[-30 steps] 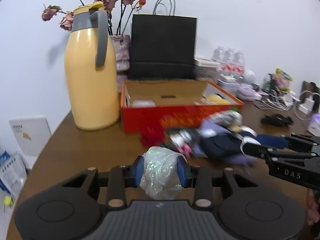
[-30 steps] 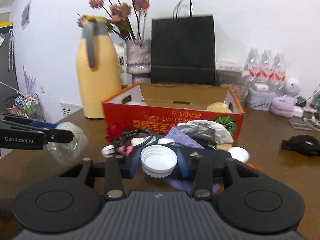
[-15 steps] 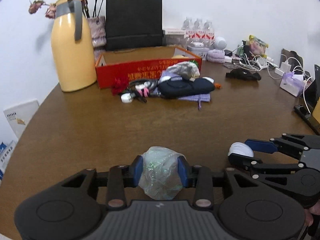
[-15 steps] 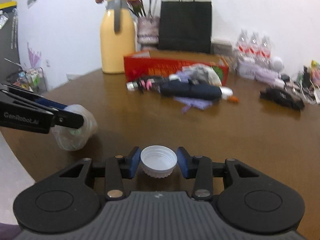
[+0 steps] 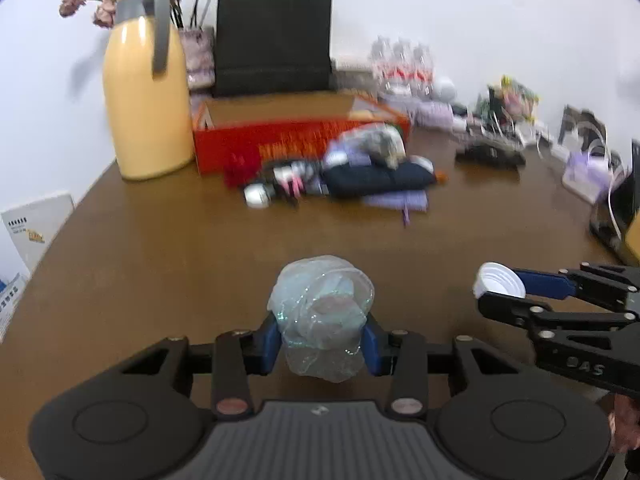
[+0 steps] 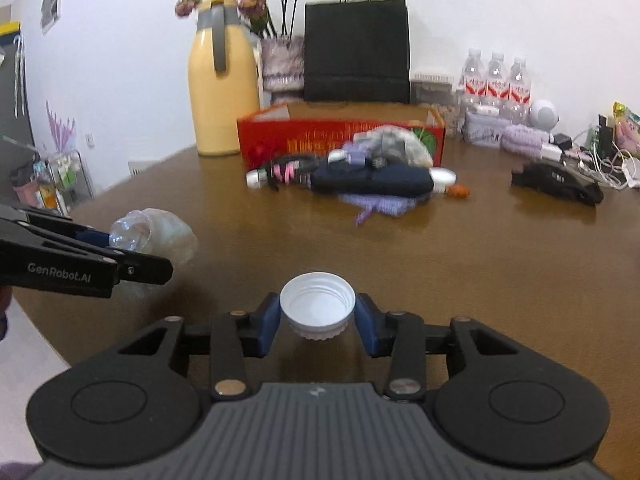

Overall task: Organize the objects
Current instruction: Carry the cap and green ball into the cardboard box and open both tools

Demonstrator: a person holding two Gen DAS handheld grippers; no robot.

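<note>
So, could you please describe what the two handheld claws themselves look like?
Both match: a black body with a ribbed grey centre panel, two round black discs, and black linkage arms with metal pivot pins ending in blue pads. The left claw shows white "GenRobot.AI" lettering on its side in the right wrist view; the right claw shows embossed lettering like "DAS". No cables or sleeves are visible.

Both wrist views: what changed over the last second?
Both grippers pulled back from the red box and clutter pile, then eased slightly forward again. Left gripper stays shut on the crumpled plastic, right gripper on the white cap. Table items unmoved.
</note>
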